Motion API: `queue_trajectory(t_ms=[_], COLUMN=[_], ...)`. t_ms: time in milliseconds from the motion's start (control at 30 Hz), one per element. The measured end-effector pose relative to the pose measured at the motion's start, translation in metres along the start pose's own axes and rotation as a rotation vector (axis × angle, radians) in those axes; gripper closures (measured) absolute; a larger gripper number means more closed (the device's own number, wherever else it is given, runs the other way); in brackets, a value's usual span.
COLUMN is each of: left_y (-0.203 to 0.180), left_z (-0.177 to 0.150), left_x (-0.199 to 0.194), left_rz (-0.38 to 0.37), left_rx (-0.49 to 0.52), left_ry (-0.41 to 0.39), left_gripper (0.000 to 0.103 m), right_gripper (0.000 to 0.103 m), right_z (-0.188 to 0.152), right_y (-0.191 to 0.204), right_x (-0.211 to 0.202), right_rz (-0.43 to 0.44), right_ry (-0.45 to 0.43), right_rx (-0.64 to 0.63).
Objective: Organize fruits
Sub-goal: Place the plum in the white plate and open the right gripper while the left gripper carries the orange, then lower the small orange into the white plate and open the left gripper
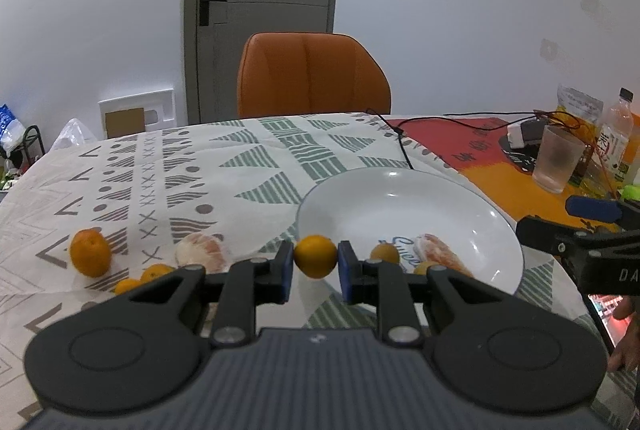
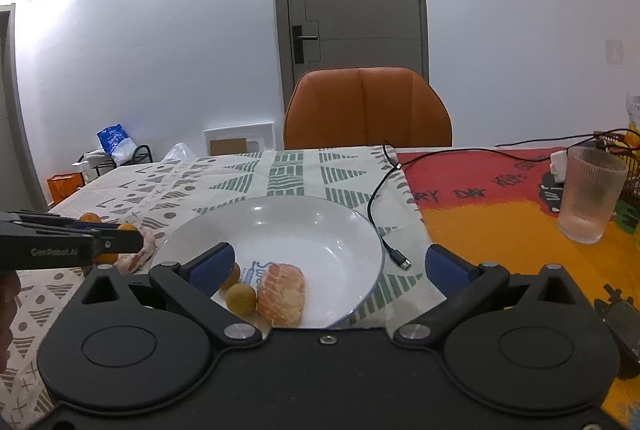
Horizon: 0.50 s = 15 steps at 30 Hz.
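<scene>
White plate (image 2: pixel 352 230) was found to hold three fruits: a peeled segment (image 2: pixel 282 288) and two small yellow fruits (image 2: pixel 241 299), all at the near edge. A small orange fruit (image 1: pixel 315 256) was seen pinched between the pads of the left gripper (image 1: pixel 315 259), just beside the plate's left rim. The right gripper (image 2: pixel 328 264) was noted spread wide and empty over the plate. Left on the cloth (image 1: pixel 160 170) were an orange (image 1: pixel 90 252), a second peeled segment (image 1: pixel 202 250) and two small fruits (image 1: pixel 156 272). Roughly half was judged done. Skins appeared smooth and unbruised.
</scene>
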<state>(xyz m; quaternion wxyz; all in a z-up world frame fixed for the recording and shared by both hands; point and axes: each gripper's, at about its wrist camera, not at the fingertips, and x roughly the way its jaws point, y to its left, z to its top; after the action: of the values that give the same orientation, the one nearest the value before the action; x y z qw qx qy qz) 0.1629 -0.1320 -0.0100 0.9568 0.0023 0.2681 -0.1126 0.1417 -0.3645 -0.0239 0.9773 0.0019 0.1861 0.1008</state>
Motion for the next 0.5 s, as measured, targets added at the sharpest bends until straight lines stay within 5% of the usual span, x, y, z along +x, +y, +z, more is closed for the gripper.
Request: queue_trajectory(t_ms=[500], left_y=[-0.025], left_z=[0.004], left_x=[0.018], left_rz=[-0.026], left_rx=[0.041], left_ry=[0.015], left_gripper=[0.081], right_gripper=[0.000], right_z=[-0.008], right_y=[-0.018], right_x=[-0.003], right_rz=[0.074], right_ry=[-0.002], right_rx=[0.089])
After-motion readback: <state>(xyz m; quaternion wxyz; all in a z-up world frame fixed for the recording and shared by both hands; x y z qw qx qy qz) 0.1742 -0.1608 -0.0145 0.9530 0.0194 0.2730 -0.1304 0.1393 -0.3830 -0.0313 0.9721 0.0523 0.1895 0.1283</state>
